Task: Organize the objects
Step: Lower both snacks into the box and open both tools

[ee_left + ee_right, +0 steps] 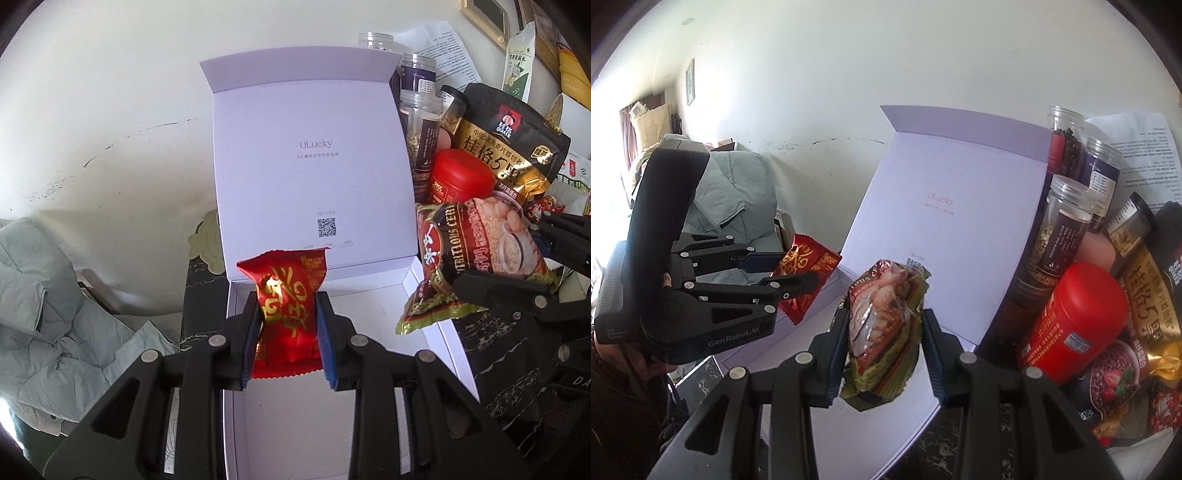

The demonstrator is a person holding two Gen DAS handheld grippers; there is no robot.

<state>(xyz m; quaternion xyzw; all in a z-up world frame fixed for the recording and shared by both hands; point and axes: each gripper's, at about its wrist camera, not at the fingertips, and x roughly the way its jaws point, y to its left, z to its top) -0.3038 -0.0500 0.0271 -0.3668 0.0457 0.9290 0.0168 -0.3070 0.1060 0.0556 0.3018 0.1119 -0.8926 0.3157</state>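
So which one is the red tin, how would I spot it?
Find the open white box. Right of its raised lid is a crowd of jars and bags. The red tin stands in front of the clear jars, the only squat, solid red thing there.

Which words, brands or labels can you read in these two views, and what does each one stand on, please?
"ULucky": inside the open white box lid.
"QUAKER" and "桂格5黑": black and gold oat bag.
"NUTRITIOUS CER…", cut off: cereal packet in the right gripper.
"GenRobot.AI": body of the left gripper.
Gold characters on the red packet, the QR code, jar labels, red tin and printed sheet: too small or blurred.
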